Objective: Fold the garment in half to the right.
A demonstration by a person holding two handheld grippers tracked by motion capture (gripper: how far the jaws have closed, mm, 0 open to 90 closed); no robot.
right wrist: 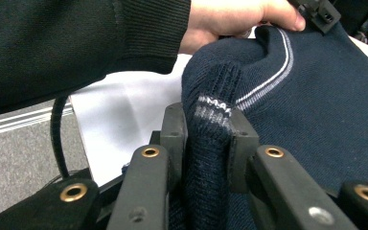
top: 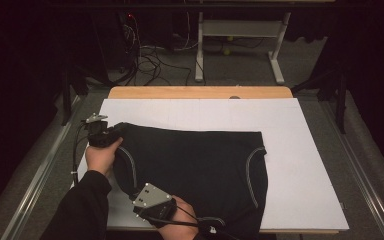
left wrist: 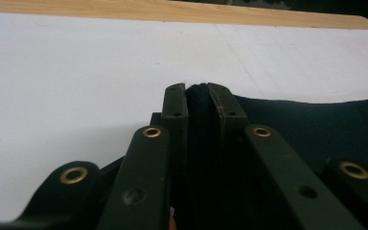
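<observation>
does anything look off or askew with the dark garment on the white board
Nothing looks damaged. The dark knit garment lies mostly flat on the white board, but its near left edge is bunched and lifted where the right gripper pinches a fold. The left gripper clamps the far left corner.
</observation>
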